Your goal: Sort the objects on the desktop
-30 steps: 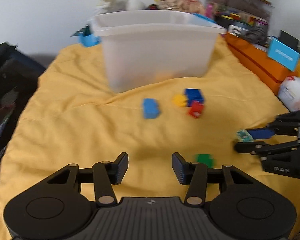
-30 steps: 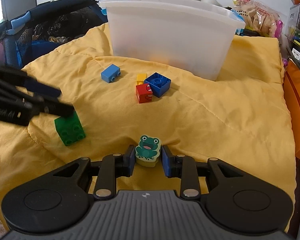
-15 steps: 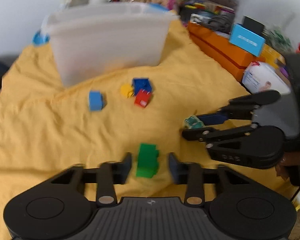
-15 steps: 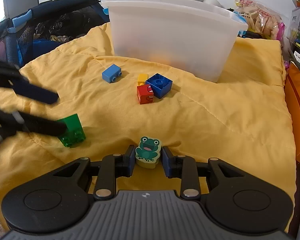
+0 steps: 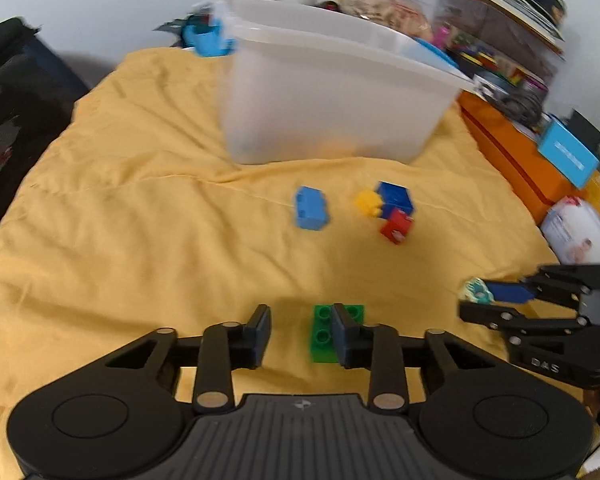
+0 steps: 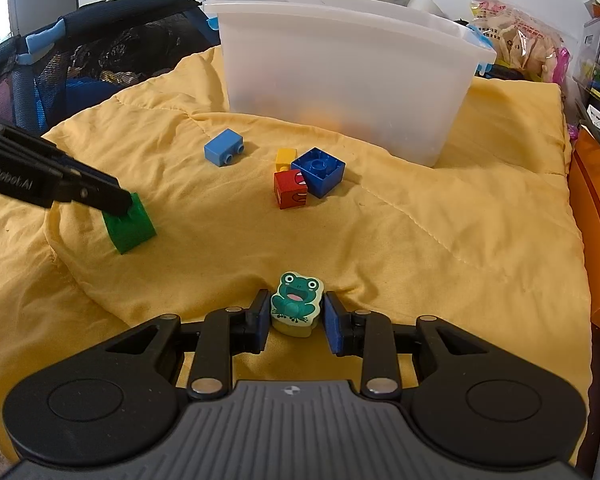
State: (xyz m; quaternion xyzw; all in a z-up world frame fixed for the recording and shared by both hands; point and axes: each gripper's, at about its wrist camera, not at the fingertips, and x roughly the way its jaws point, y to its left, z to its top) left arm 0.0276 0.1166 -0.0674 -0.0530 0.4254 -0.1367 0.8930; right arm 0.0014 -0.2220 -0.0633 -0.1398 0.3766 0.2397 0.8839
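Two claws busy | right claw (image 6: 294, 318) pinching pale frog-print eraser (image 6: 296, 303) | left claw (image 5: 301, 330) just reopening, spread, off-centre on green plastic brick (image 5: 326, 334); recentre before squeezing.

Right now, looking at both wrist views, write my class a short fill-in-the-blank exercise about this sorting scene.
1. The right gripper is shut on a toy shaped like a ____.
2. The green brick at the left gripper lies on a ____ cloth.
3. The red brick touches a dark ____ brick.
4. Behind the bricks stands a white plastic ____.

Missing words: frog; yellow; blue; bin
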